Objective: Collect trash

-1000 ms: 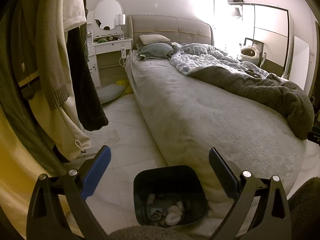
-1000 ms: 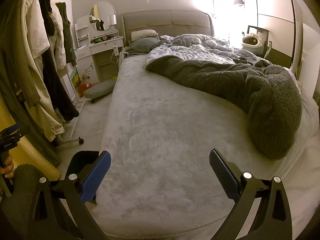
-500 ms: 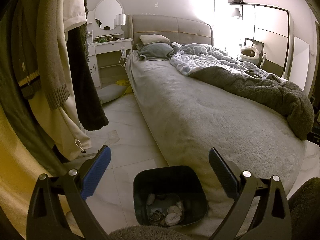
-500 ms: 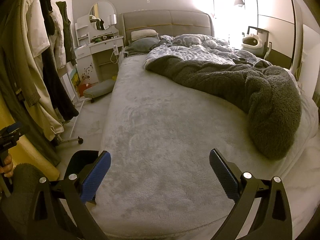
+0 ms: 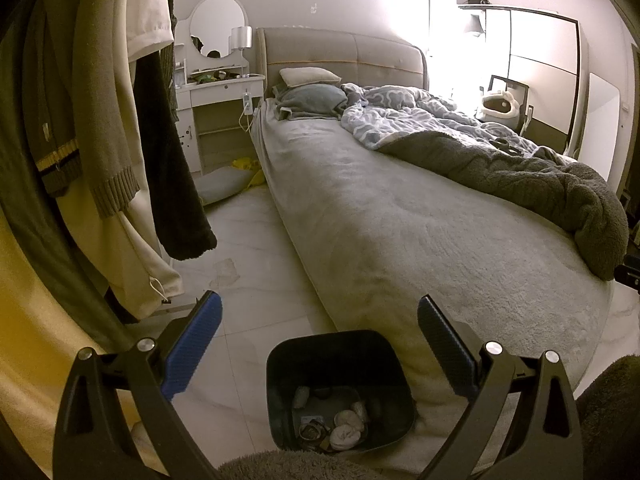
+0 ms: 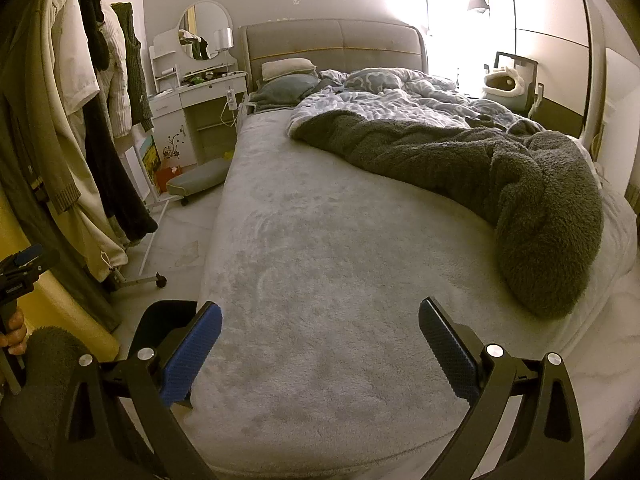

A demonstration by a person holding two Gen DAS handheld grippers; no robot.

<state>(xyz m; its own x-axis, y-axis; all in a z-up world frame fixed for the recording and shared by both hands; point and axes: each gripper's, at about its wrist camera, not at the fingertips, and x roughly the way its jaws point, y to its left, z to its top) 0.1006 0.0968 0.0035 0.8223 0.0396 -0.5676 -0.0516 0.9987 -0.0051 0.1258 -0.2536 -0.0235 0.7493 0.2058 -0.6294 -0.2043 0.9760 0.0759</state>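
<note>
Trash bin (image 5: 340,384) below spread left gripper (image 5: 318,320), against bed (image 5: 400,220)

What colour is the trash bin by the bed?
Black; the trash bin shows best in the left wrist view.

black tongs (image 5: 319,334), blue ribbed pads (image 5: 192,346)

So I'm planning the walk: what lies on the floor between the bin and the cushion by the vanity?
Bare tile floor, seen in the left wrist view, from bin to cushion.
</note>
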